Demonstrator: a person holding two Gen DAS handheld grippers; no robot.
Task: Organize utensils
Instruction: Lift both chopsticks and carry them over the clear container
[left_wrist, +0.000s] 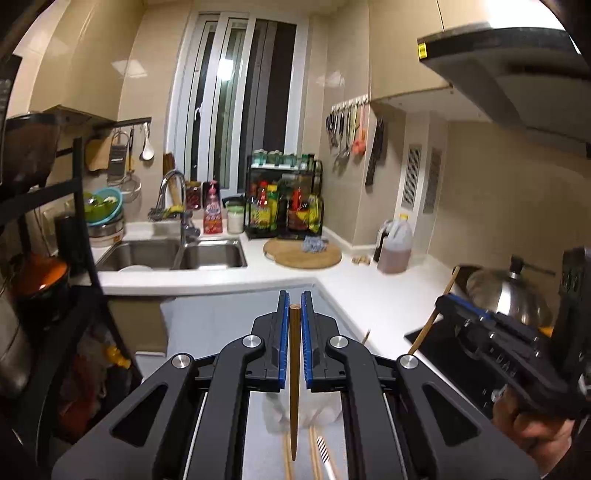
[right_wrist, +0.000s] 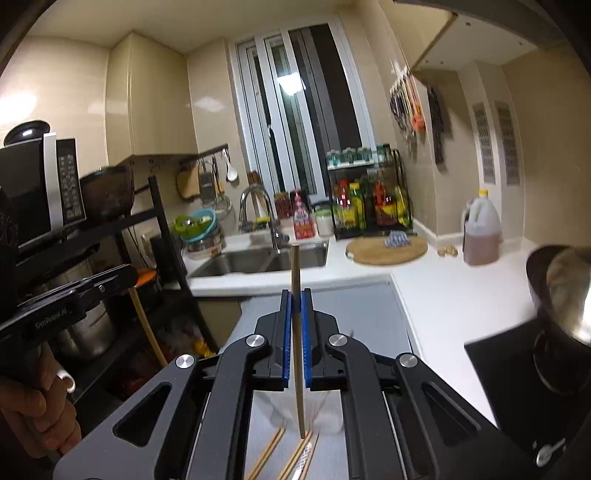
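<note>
**Two chopsticks held upright above the counter**

Two grippers stand over the grey counter (left_wrist: 207, 325), which serves as the landmark. Behind the counter lies the steel sink (left_wrist: 173, 254), and to its right-rear the round wooden board (left_wrist: 295, 254) rests on the white worktop. Right of the counter sits a steel pot lid (left_wrist: 506, 291) on the black hob.

The left gripper (left_wrist: 294, 306) has its blue pads pressed onto a dark brown chopstick (left_wrist: 294, 387), which hangs nearly upright above the counter. The right gripper (right_wrist: 296, 295) likewise pinches a paler chopstick (right_wrist: 297, 350), upright, its top rising past the fingertips.

Below both, lying on the counter, are several loose chopsticks (right_wrist: 266, 458) and a clear plastic wrapper (left_wrist: 277, 410). A hand (right_wrist: 33, 413) grips the left tool's handle.
</note>
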